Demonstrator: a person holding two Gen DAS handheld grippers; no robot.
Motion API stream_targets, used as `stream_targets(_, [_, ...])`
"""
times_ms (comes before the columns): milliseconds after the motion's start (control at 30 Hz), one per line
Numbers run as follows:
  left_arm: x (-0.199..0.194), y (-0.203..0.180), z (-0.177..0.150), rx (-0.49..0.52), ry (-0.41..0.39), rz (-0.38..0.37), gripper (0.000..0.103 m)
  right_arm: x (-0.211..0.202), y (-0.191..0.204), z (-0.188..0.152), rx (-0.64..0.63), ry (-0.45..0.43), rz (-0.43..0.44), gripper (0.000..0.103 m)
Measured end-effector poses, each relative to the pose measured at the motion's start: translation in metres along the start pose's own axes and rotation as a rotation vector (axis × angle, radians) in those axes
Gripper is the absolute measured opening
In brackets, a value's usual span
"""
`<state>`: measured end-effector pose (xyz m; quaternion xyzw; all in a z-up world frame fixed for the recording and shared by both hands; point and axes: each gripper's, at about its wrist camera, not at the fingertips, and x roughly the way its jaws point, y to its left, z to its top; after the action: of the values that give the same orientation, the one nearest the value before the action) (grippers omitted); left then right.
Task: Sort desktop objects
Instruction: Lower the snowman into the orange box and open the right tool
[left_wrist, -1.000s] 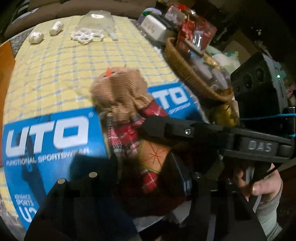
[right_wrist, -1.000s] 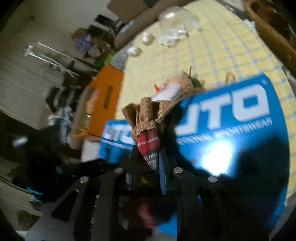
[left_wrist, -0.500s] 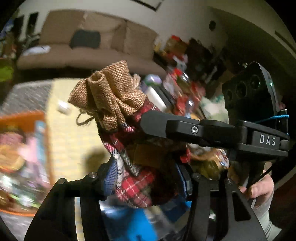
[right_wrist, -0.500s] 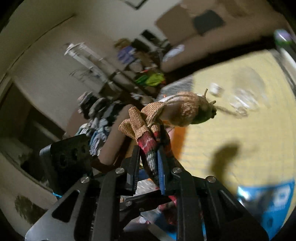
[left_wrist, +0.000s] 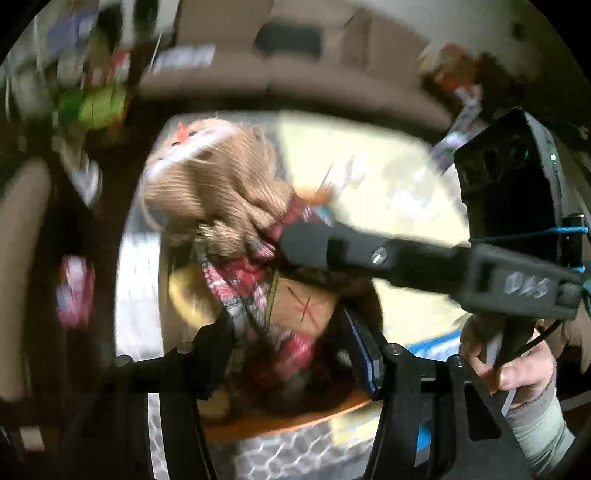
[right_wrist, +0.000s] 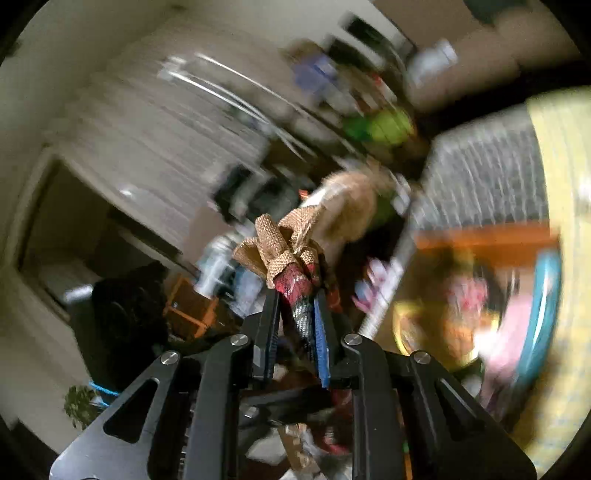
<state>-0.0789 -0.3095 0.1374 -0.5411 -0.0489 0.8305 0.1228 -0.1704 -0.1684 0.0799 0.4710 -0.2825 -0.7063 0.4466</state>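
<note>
Left wrist view: a doll (left_wrist: 236, 221) in a red plaid dress with a burlap collar is held up in the air by both tongs at once. The left gripper (left_wrist: 291, 332) is about half open, and its pads are pressed on the doll's wide body. The right gripper (right_wrist: 295, 317) is nearly closed, and a thin fold of the plaid cloth is pinched between its fingers (right_wrist: 320, 332), just under the burlap ruffle. The doll is above the table edge, over an orange box (right_wrist: 480, 240) with bright things in it.

The doll is probably meant for that box. Both grips should be kept firm and moved together, so the soft cloth is not pulled apart. It should be lowered gently, and the thin pinch let go first.

Much is blurred. The doll's face cannot be made out. The things in the box cannot be told apart. The doll's bottom half is hidden behind the black fingers. A hand (left_wrist: 517, 369) is seen on the right handle.
</note>
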Motion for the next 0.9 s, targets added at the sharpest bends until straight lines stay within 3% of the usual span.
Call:
stream_targets(100, [0.052, 0.033, -0.031, -0.048, 0.12, 0.042, 0.056, 0.054, -0.064, -0.035, 0.101, 0.177, -0.132, 0.017])
stream_targets(167, [0.065, 0.038, -0.041, -0.072, 0.134, 0.032, 0.056, 0.064, -0.094, -0.048, 0.133, 0.201, -0.195, 0.017])
stream_targets(233, [0.072, 0.039, -0.046, -0.07, 0.14, 0.028, 0.06, 0.068, -0.095, -0.048, 0.102, 0.192, -0.199, 0.017])
stream_targets(367, [0.065, 0.038, -0.042, -0.036, 0.116, 0.105, 0.065, 0.084, -0.072, -0.045, -0.01, 0.222, -0.28, 0.017])
stream_targets(500, [0.053, 0.044, -0.036, -0.042, 0.093, 0.11, 0.065, 0.098, -0.071, -0.049, -0.014, 0.265, -0.295, 0.019])
stream_targets(600, [0.048, 0.052, -0.038, -0.06, 0.085, 0.105, 0.065, 0.088, -0.065, -0.054, -0.007, 0.297, -0.289, 0.02])
stream_targets(667, [0.044, 0.051, -0.039, -0.076, 0.084, 0.103, 0.066, 0.075, -0.063, -0.057, -0.003, 0.31, -0.274, 0.027])
stream_targets(733, [0.044, 0.047, -0.042, -0.076, 0.082, 0.095, 0.069, 0.059, -0.06, -0.056, -0.003, 0.306, -0.296, 0.049])
stream_targets(767, [0.044, 0.045, -0.043, -0.073, 0.076, 0.086, 0.069, 0.051, -0.054, -0.054, -0.034, 0.288, -0.32, 0.051])
stream_targets(867, [0.036, 0.028, -0.041, -0.074, 0.03, 0.067, 0.074, 0.007, -0.036, -0.049, -0.13, 0.227, -0.347, 0.052])
stream_targets(900, [0.033, 0.021, -0.038, -0.075, 0.008, 0.053, 0.083, -0.012, -0.034, -0.046, -0.136, 0.203, -0.357, 0.052])
